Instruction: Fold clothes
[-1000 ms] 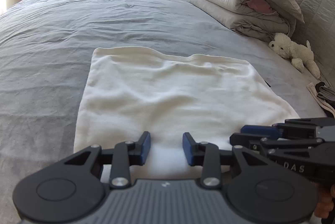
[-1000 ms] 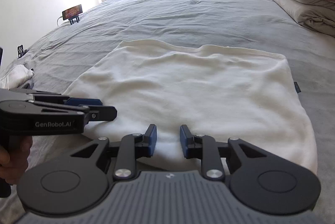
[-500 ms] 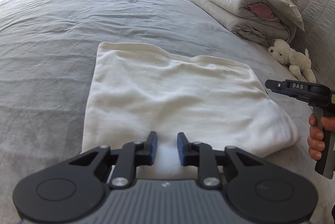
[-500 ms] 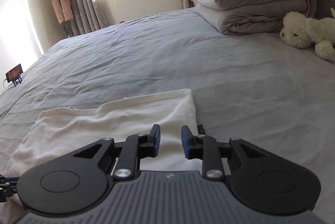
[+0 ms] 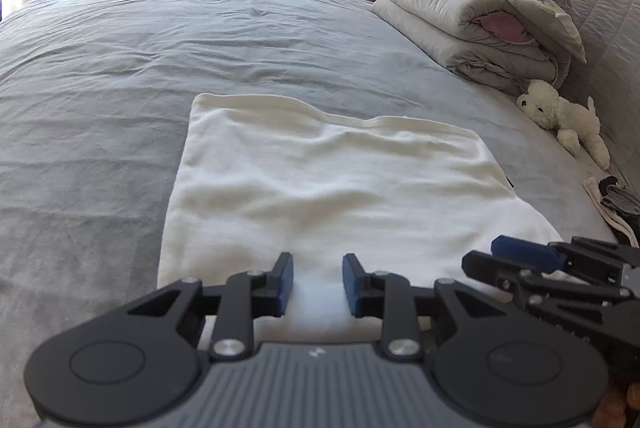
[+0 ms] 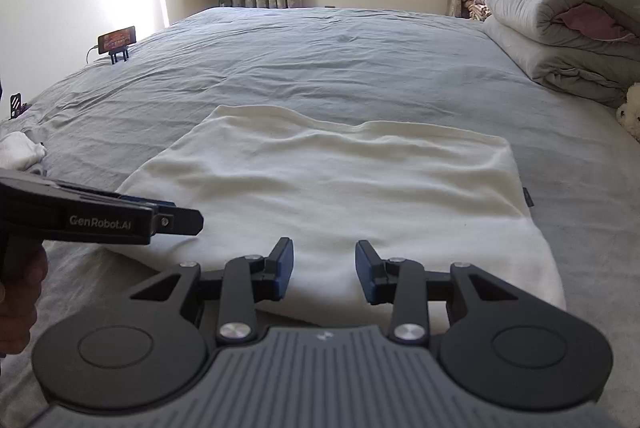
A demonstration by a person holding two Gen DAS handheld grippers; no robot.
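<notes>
A cream-white garment (image 5: 328, 187) (image 6: 340, 187) lies folded into a flat rectangle on the grey bed (image 5: 120, 67). My left gripper (image 5: 318, 284) hovers over the garment's near edge, its jaws opening, with white cloth showing in the gap and the pads not pressing on it. My right gripper (image 6: 325, 270) is over the same near edge further right, its jaws also opening, and nothing is pinched between its blue pads (image 6: 284, 268). Each gripper shows in the other's view: the right gripper (image 5: 520, 260) and the left gripper (image 6: 176, 220).
Folded grey duvets (image 5: 472, 15) are stacked at the back right, with a white plush toy (image 5: 560, 115) below them. Dark and light clothes (image 5: 616, 203) lie at the right edge. A phone on a stand (image 6: 117, 41) and a small white cloth (image 6: 20, 151) are on the bed's left side.
The right gripper, which had swung off to the right half a second ago, is back beside the left one at the garment's near edge. Both pairs of jaws stand wider than then.
</notes>
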